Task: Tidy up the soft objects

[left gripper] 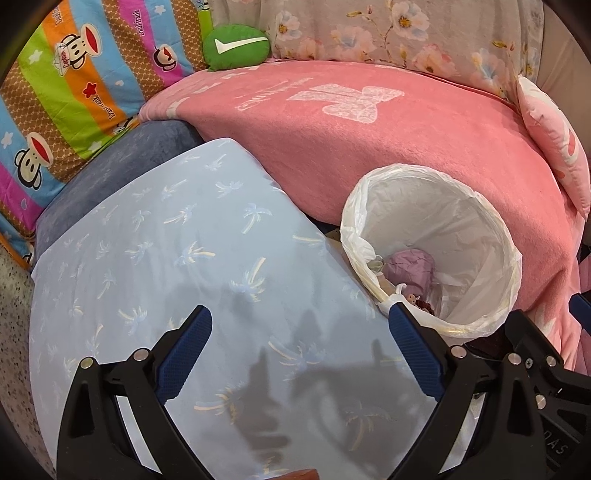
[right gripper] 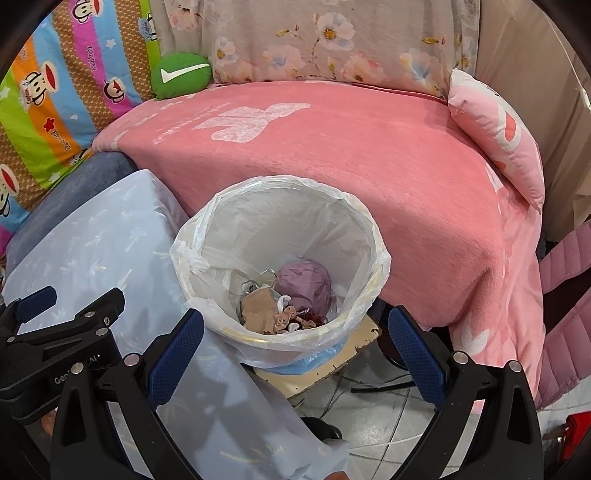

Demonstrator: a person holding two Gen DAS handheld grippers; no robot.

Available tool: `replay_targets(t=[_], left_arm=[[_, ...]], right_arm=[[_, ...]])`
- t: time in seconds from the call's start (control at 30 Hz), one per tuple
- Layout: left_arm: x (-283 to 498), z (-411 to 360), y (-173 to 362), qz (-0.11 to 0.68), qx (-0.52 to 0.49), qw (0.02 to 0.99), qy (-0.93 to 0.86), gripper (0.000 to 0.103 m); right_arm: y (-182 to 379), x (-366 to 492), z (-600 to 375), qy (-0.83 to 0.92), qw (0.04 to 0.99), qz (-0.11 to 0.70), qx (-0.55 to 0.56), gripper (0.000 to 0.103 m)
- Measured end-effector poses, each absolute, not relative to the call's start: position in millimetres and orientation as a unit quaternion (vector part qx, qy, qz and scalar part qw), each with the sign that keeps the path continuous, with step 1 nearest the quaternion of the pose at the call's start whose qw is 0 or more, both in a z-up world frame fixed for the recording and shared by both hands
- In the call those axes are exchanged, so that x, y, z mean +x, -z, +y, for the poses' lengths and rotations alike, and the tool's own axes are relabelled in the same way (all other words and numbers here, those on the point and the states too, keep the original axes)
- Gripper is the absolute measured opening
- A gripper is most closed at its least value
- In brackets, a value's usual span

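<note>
A green round cushion (left gripper: 235,47) (right gripper: 180,75) with a white tick leans at the back of the pink blanket (left gripper: 388,136) (right gripper: 332,158). A pink pillow (left gripper: 554,144) (right gripper: 498,129) stands on the blanket's right edge. A light blue cloth with palm prints (left gripper: 177,266) (right gripper: 96,254) drapes over a blue-grey cushion (left gripper: 122,166) (right gripper: 74,181). My left gripper (left gripper: 299,321) hovers open above the blue cloth, nothing between its fingers. My right gripper (right gripper: 295,321) is open over the near rim of the bin, holding nothing.
A white-lined waste bin (left gripper: 491,229) (right gripper: 376,251) with rubbish stands between blue cloth and pink blanket. A striped monkey-print quilt (left gripper: 74,85) (right gripper: 55,88) and a floral fabric (left gripper: 406,26) (right gripper: 332,37) fill the back. Tiled floor with cables (right gripper: 369,424) lies below; a pink padded item (right gripper: 565,295) is at right.
</note>
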State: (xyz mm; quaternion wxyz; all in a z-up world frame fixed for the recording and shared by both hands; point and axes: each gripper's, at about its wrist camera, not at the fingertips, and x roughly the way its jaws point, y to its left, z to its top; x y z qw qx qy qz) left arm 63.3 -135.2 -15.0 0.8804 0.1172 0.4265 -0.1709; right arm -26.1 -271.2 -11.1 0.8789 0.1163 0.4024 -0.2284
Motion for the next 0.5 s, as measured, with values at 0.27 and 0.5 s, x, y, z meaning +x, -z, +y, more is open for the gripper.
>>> replay_targets(t=[0.27, 0.5], left_arm=[[60.3, -140.5, 15.3, 0.432, 0.118, 0.877, 0.174, 0.093], [57.3, -141.4, 12.5, 0.422, 0.118, 0.882, 0.171, 0.093]], right_arm=[[10.2, -31.1, -277.2, 0.237, 0.877, 0.4, 0.119, 0.097], [8.0, -35.1, -278.5, 0.243, 0.877, 0.397, 0.121, 0.097]])
